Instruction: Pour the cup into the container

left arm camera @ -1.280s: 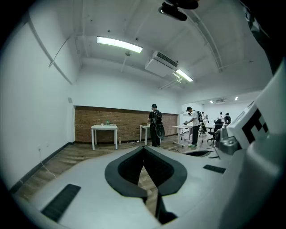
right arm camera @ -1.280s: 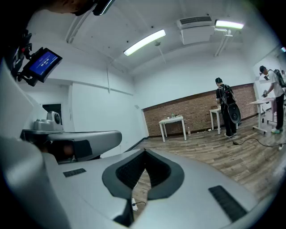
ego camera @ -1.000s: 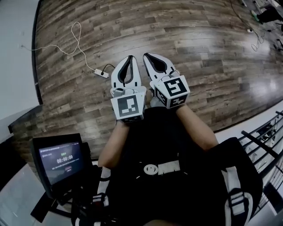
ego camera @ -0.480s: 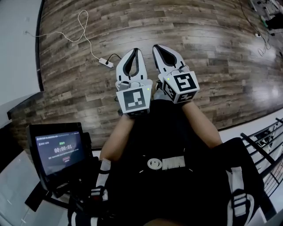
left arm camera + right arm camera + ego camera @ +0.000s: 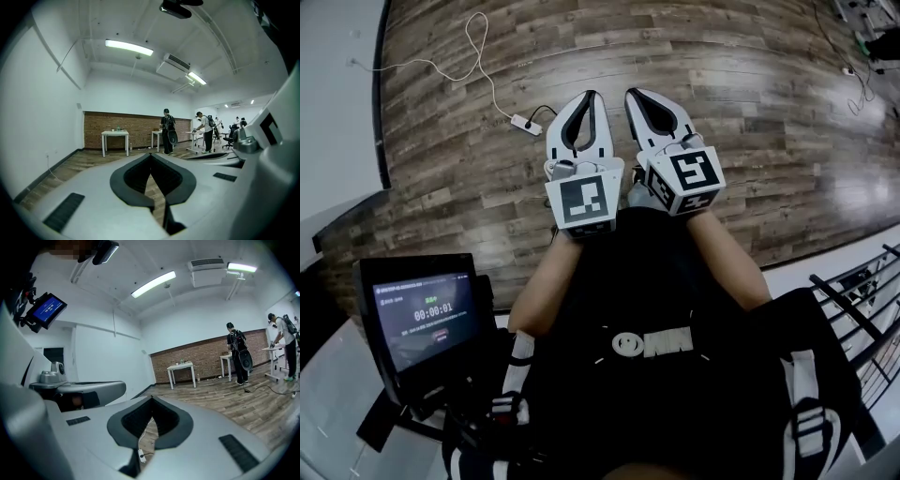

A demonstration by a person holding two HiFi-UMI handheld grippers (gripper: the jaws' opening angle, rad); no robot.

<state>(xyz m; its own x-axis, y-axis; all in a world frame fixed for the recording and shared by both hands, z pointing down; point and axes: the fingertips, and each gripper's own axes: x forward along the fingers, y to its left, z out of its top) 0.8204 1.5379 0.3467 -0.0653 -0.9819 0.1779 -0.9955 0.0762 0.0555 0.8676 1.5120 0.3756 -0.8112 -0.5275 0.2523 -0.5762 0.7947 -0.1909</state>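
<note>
No cup or container shows in any view. In the head view my left gripper (image 5: 588, 96) and right gripper (image 5: 631, 93) are held side by side over a wooden floor, each with its marker cube toward me. Both are shut with nothing between the jaws. In the left gripper view the left gripper's (image 5: 150, 155) tips meet, pointing toward a distant brick wall. The right gripper's (image 5: 151, 397) tips also meet in the right gripper view.
A white power strip (image 5: 522, 122) with its cable lies on the floor ahead on the left. A small screen (image 5: 425, 314) stands at my lower left and a railing (image 5: 862, 300) at the right. Far off are white tables (image 5: 115, 134) and people standing (image 5: 166, 131).
Both grippers have moved forward together over the floor, still shut and side by side. The power strip and cable have shifted in the picture as I advanced.
</note>
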